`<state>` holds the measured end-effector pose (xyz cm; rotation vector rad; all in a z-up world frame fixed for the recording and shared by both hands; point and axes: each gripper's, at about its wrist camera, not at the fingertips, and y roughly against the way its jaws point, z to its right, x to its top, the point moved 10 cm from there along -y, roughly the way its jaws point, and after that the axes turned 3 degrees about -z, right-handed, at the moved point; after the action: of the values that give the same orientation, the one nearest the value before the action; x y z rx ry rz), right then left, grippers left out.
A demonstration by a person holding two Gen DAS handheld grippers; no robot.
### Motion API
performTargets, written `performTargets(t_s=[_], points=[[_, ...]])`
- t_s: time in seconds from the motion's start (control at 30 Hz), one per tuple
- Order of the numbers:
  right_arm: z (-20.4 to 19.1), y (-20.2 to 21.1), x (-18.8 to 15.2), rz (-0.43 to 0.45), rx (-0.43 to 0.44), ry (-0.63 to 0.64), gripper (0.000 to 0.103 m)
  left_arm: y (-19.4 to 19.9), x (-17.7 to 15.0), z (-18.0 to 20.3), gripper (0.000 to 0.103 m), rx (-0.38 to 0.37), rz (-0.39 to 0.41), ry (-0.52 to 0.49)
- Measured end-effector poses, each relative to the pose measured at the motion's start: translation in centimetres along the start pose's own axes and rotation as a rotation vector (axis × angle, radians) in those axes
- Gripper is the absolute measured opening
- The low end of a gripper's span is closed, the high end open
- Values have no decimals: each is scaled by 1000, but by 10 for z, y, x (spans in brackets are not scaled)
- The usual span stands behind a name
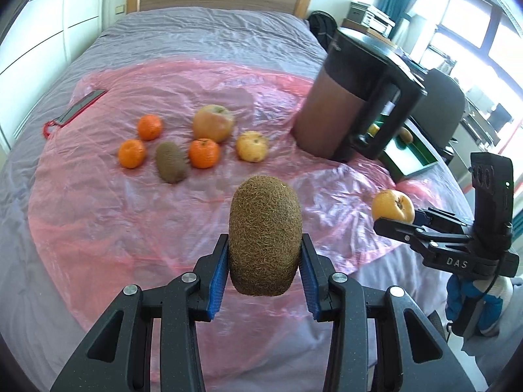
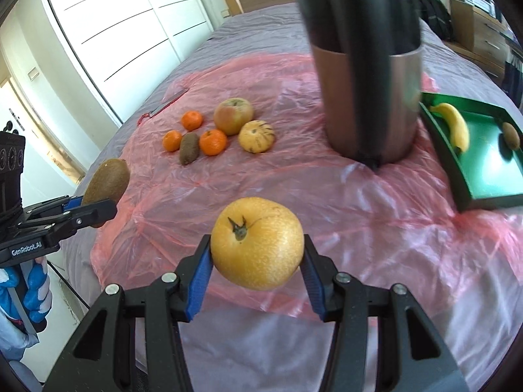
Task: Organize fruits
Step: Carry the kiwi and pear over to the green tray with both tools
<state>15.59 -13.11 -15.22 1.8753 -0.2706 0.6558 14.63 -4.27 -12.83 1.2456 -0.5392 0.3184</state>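
Fuzzy kiwi (image 1: 265, 235); glossy, crinkled pink plastic sheet (image 1: 130, 215).

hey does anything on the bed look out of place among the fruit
Yes: a tall metal jug with a black handle stands on the pink plastic sheet, between the loose fruit and the green tray. A red-edged phone-like object also lies at the sheet's far left. Neither is fruit.

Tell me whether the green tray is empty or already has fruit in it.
Not empty. The green rectangular tray holds a yellow banana near its far left wall and a brown fuzzy kiwi at the far right; the rest is bare.
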Motion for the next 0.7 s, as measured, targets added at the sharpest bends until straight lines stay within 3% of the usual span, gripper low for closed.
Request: performTargets(t_s=[0.7], points=[[175,82,-35,101,-147,-210,33,-40,17,190,35,-189,-90,-261]])
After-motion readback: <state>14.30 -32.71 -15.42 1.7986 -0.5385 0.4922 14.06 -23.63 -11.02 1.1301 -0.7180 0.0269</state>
